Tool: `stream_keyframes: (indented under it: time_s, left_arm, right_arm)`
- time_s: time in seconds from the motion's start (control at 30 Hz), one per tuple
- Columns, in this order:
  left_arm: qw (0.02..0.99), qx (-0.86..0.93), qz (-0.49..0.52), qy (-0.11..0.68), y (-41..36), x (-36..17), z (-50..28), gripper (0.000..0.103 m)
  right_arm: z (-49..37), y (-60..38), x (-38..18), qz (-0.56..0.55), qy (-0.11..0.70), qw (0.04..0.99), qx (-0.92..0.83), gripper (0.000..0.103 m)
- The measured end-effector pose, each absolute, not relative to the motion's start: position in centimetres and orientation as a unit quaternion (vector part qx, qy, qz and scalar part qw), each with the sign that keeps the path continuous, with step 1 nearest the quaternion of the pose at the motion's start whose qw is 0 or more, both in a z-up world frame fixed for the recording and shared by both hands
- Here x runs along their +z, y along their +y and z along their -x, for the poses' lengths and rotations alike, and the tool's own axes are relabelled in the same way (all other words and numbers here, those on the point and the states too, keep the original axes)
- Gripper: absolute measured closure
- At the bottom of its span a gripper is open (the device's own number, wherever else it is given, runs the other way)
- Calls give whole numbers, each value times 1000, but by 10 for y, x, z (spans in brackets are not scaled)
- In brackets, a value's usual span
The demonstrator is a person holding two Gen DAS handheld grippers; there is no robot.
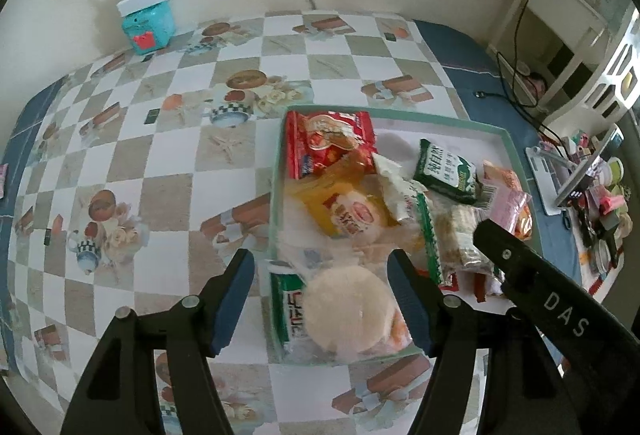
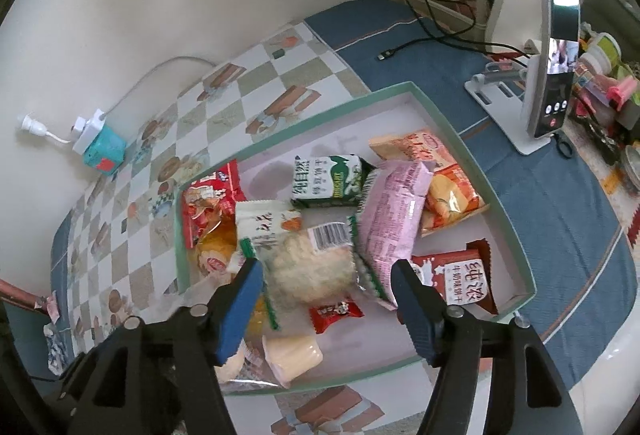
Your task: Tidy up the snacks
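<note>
The snacks were seen piled in a shallow green-rimmed tray (image 1: 280, 171) on the checked desk (image 1: 160, 155). The left hand-held gripper (image 1: 324, 299) was held over the tray's near corner, its jaws released, with a round pale bun (image 1: 346, 315) in a clear wrap lying between them but not pressed. The right hand-held gripper (image 2: 328, 303) was likewise released over the heap, a clear bag of rice crisps (image 2: 312, 267) beneath it and a pink packet (image 2: 394, 219) just beside its right finger. Nothing was gripped by either.

The step in hand was judged to be a release, with the next pick still to be chosen. It would be done well if the jaws were lifted clear before being moved sideways (the wraps are light and slippery, and could be dragged along). Overlapping packets, such as the green packet (image 2: 332, 181) leaning on its neighbours, would best be taken from the top, by the middle of the pack.
</note>
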State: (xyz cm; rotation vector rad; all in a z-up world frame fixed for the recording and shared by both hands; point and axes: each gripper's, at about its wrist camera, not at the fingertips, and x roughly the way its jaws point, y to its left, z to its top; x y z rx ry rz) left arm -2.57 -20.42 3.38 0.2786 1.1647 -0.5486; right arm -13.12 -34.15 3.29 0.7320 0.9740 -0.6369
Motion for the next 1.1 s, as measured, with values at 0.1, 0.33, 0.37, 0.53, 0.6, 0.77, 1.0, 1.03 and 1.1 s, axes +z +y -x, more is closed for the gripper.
stream_keyframes:
  time_s: [0.1, 0.33, 0.37, 0.53, 0.6, 0.77, 1.0, 1.03, 1.1]
  left_arm:
    - [791, -251, -123, 544, -201, 34, 22, 33]
    - [795, -238, -106, 548, -188, 38, 13, 15]
    - [795, -238, -98, 549, -185, 40, 11, 15]
    - [807, -214, -81, 545, -168, 44, 3, 10]
    - [816, -194, -82, 538, -159, 46, -1, 9]
    - [834, -151, -103, 520, -134, 49, -4, 9]
    - [850, -106, -133, 499, -95, 59, 4, 9]
    - [851, -105, -136, 496, -91, 61, 6, 9]
    - [855, -100, -143, 489, -84, 64, 11, 9]
  right_arm:
    - [132, -343, 32, -339, 452, 770, -297, 32]
    - [134, -343, 32, -334, 452, 767, -310, 15]
    - [135, -344, 32, -334, 451, 767, -310, 12]
    - [136, -339, 33, -327, 450, 771, -310, 11]
    - [135, -334, 35, -317, 450, 775, -310, 8]
    - [132, -316, 42, -297, 448, 787, -303, 0]
    - [133, -275, 49, -246, 452, 807, -289, 0]
    - [134, -268, 50, -239, 451, 811, -286, 0]
    - [135, -258, 52, -230, 449, 817, -279, 0]
